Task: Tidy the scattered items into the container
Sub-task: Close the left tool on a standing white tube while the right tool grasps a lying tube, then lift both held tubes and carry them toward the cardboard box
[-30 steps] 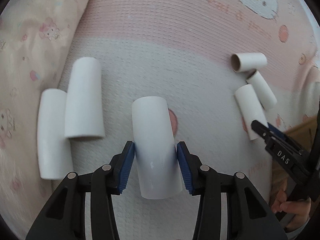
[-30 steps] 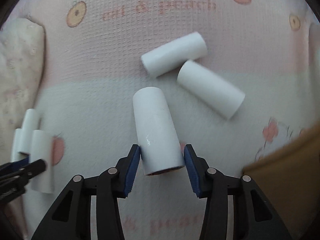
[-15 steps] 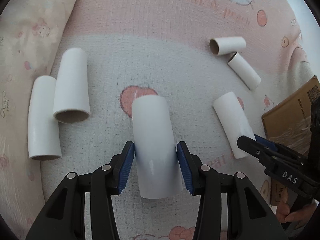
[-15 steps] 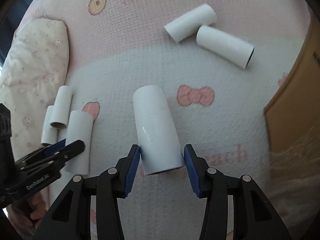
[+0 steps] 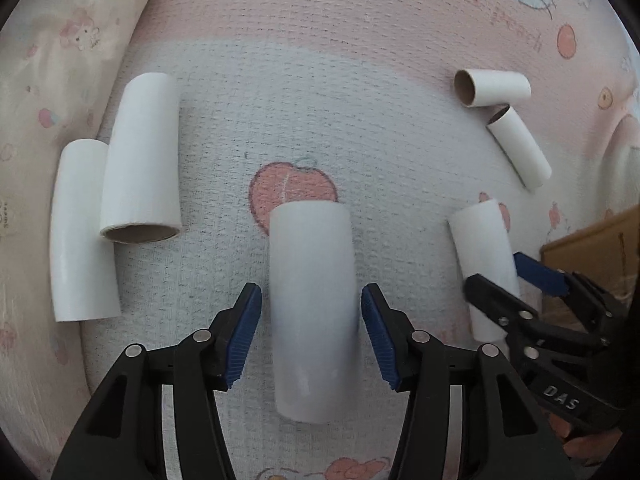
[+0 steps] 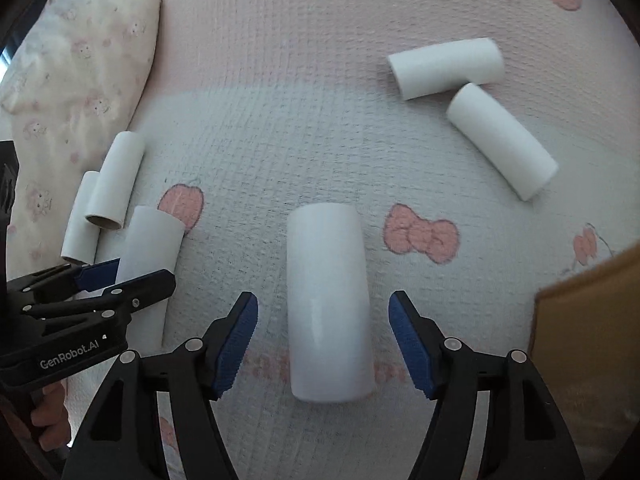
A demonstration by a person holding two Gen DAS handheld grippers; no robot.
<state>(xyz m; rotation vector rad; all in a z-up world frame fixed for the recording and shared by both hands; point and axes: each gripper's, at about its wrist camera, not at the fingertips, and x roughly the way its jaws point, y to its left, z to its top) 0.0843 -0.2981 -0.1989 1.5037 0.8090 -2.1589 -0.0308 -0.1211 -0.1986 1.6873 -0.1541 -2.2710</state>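
Note:
Several white cardboard tubes lie on a pink and white blanket. My left gripper [image 5: 311,336] is open, its blue pads apart from the tube [image 5: 312,304] that lies between them. My right gripper [image 6: 323,338] is open wide around another tube [image 6: 328,300], which rests on the blanket. The right gripper also shows in the left wrist view [image 5: 516,280], and the left gripper in the right wrist view [image 6: 120,276]. A brown cardboard box [image 6: 592,340] stands at the right edge.
Two tubes [image 5: 140,156] lie side by side at the left, next to a patterned pillow [image 6: 76,64]. Two more tubes [image 6: 500,140] lie at the far right. The box also shows in the left wrist view [image 5: 592,252].
Both grippers have opened and let go of their tubes, which now lie on the blanket. Both have dropped back closer to the blanket.

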